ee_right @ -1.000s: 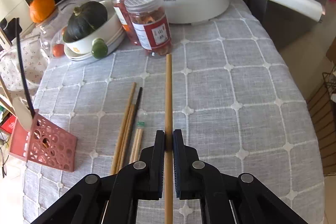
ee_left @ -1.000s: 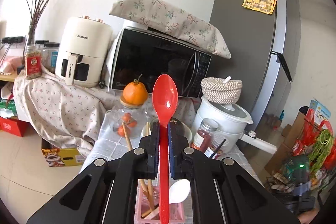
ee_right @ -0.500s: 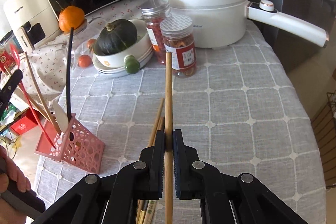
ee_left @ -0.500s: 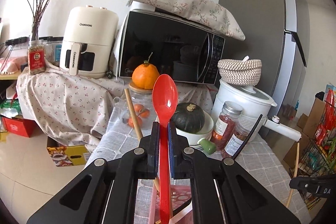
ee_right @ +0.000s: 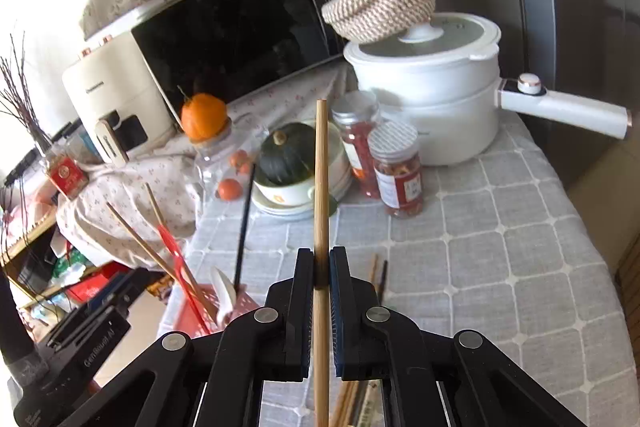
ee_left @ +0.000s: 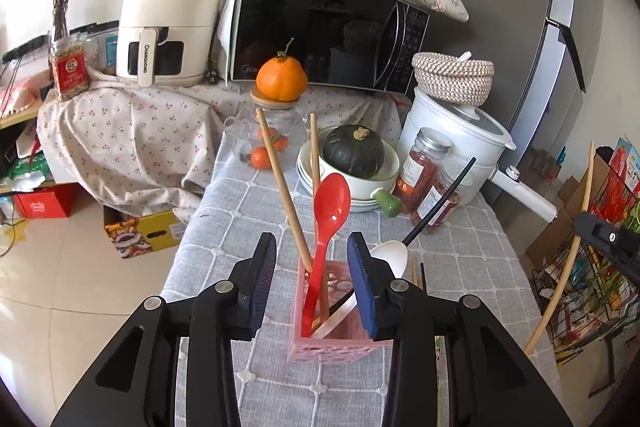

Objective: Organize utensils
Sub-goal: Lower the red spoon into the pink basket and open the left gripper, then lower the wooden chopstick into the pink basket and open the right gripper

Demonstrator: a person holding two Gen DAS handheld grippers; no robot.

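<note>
My left gripper (ee_left: pixel 312 259) is open, its jaws either side of the pink utensil holder (ee_left: pixel 336 345). The red spoon (ee_left: pixel 330 211) stands in the holder, free of the jaws, beside two wooden chopsticks (ee_left: pixel 280 179), a white spoon (ee_left: pixel 390 253) and a black chopstick (ee_left: pixel 440 201). My right gripper (ee_right: pixel 321 265) is shut on a wooden chopstick (ee_right: pixel 321 179), held upright above the table. It shows at the right of the left wrist view (ee_left: pixel 576 239). The holder (ee_right: pixel 208 311) sits lower left in the right wrist view. Several chopsticks (ee_right: pixel 376 275) lie on the cloth.
On the grey checked tablecloth (ee_right: pixel 500 267) stand two red-filled jars (ee_right: pixel 396 171), a bowl with a dark squash (ee_right: pixel 286 157), a white pot with a long handle (ee_right: pixel 440 99) and a glass jar topped by an orange (ee_left: pixel 282 79). Microwave (ee_left: pixel 328 31) and air fryer (ee_left: pixel 168 27) stand behind.
My left gripper opened and let go of the red spoon, which now stands in the pink holder. My right gripper lifted and tilted up with its chopstick.
</note>
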